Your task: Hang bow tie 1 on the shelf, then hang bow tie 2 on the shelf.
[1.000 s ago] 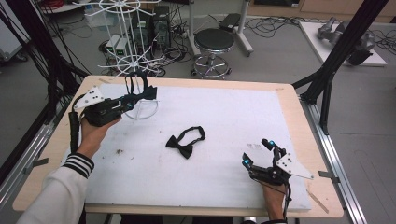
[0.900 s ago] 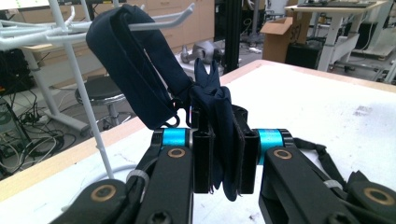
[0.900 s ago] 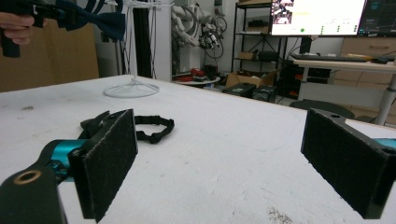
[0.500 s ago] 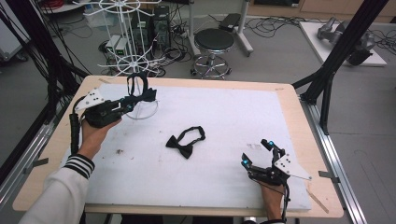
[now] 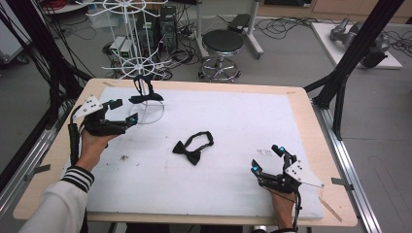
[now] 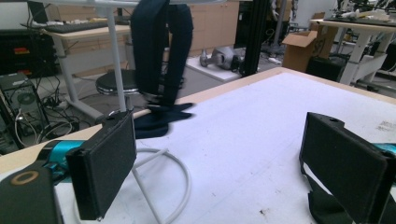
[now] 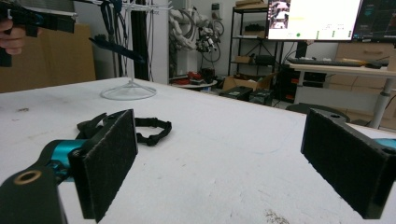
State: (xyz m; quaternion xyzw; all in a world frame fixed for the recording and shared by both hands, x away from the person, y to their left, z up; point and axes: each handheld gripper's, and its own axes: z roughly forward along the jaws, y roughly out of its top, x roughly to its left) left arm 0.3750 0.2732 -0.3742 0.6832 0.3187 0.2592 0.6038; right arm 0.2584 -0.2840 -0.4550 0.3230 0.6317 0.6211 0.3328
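While one black bow tie [image 5: 194, 148] lies flat near the middle of the white tabletop [image 5: 243, 121], a second bow tie [image 5: 144, 92] hangs from the white wire rack [image 5: 138, 63], apparently by its strap. The left gripper [image 5: 127, 111] hovers just beside the rack's ring base, jaws spread and empty. The right gripper [image 5: 266, 158] rests low at the near right, also spread.
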